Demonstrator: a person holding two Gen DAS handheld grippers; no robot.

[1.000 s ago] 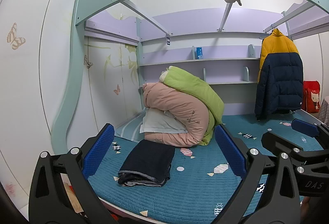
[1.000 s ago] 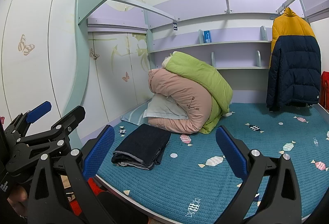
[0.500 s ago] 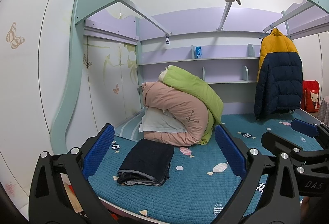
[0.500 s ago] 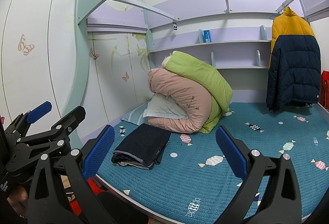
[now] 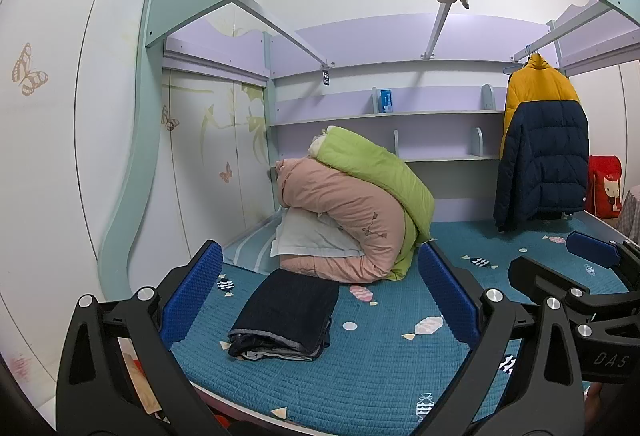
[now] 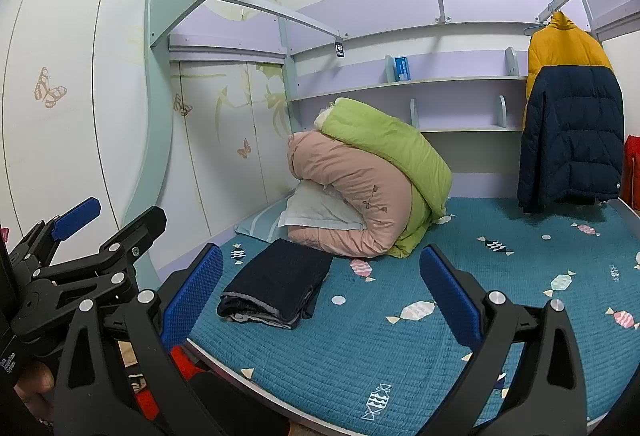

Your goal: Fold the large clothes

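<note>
A blue bed (image 5: 380,368) sits under a bunk frame. The folded dark clothes (image 5: 288,316) lie near its front edge. The left tool (image 5: 320,300) and right tool (image 6: 322,290) are spread wide, holding nothing. A bump could knock the pile apart.

"DAS" on the right claw (image 5: 592,256) body

A folded garment (image 5: 288,316) lies near the front edge of the bed (image 5: 380,368). Behind it, rolled quilts (image 5: 352,220) rest on a pillow (image 5: 308,240). A jacket (image 5: 542,152) hangs at the far right, shelves (image 5: 400,114) behind.
</note>
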